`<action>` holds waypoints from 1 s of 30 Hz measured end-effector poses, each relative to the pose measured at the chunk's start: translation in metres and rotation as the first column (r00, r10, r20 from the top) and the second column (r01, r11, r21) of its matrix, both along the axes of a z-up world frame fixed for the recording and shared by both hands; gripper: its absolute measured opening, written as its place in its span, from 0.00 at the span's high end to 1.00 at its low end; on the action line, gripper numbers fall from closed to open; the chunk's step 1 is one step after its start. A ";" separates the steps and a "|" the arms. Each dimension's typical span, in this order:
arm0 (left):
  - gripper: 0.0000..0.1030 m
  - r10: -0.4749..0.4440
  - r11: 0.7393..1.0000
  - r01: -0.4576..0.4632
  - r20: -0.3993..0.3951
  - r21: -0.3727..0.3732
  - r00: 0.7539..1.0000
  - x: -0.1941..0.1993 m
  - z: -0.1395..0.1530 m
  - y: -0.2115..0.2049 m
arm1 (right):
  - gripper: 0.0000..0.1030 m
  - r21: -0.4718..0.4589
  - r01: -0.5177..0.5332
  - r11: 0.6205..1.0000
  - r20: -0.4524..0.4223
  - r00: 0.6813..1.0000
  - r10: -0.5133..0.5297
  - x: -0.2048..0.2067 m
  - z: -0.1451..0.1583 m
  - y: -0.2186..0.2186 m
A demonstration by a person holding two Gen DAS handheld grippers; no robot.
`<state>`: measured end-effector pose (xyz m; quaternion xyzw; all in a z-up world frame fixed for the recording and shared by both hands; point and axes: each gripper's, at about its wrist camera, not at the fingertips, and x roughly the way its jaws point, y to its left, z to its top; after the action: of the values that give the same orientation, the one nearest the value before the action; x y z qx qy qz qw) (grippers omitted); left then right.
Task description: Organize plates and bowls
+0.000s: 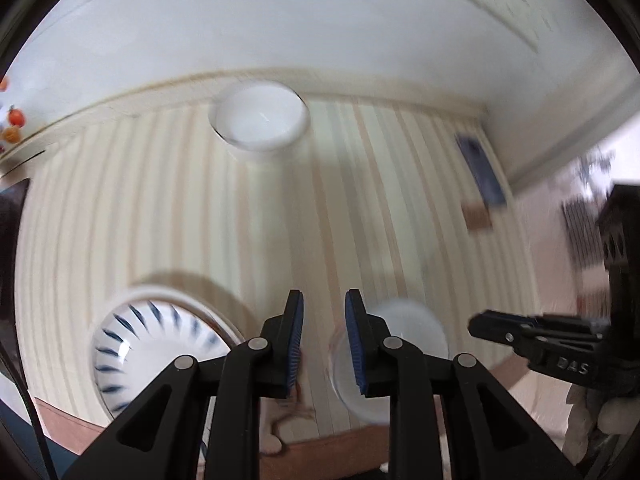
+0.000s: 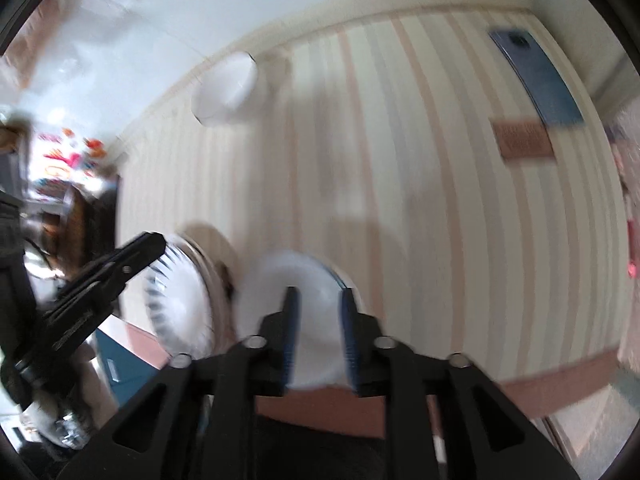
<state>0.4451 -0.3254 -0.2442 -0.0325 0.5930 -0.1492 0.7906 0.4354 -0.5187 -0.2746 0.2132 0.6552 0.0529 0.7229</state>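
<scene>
Both grippers look the same: the left gripper (image 1: 323, 340) and right gripper (image 2: 318, 340) are matte black plastic linkages with triangular cutouts, round silver pivot screws (image 1: 258, 344), and ribbed blue pads on the fingers (image 1: 297, 340). One side arm has embossed "DAS" lettering (image 1: 573, 365).

Soft daylight, heavy motion blur, fisheye-warped edges, faint shadows

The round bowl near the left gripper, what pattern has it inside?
Dark blue radial strokes on white, clearest in the left wrist view.
</scene>
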 end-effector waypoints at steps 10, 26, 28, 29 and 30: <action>0.75 0.271 0.961 -0.274 -0.064 -0.038 0.960 0.139 -0.041 0.065 | 0.45 -0.006 -0.027 1.000 0.123 0.992 0.028 0.175 -0.024 0.026; 0.76 0.156 0.982 -0.176 -0.230 -0.068 0.961 0.210 -0.122 0.043 | 0.85 0.074 -0.021 0.997 0.011 1.000 0.020 0.262 -0.130 0.050; 0.76 0.140 0.985 -0.158 -0.218 -0.070 0.966 0.210 -0.121 0.040 | 0.85 0.067 -0.024 0.997 0.025 0.999 0.022 0.258 -0.128 0.053; 0.76 0.136 0.986 -0.152 -0.212 -0.065 0.968 0.209 -0.121 0.039 | 0.85 0.076 -0.021 0.997 0.025 1.000 0.019 0.256 -0.127 0.053; 0.76 0.133 0.987 -0.149 -0.207 -0.061 0.969 0.208 -0.120 0.038 | 0.85 0.078 -0.019 0.997 0.021 1.000 0.018 0.255 -0.127 0.053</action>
<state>0.6532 -0.2872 -0.3639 -0.1197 0.6604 -0.1111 0.7329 0.6900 -0.4659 -0.4011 0.2347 0.6472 0.0874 0.7200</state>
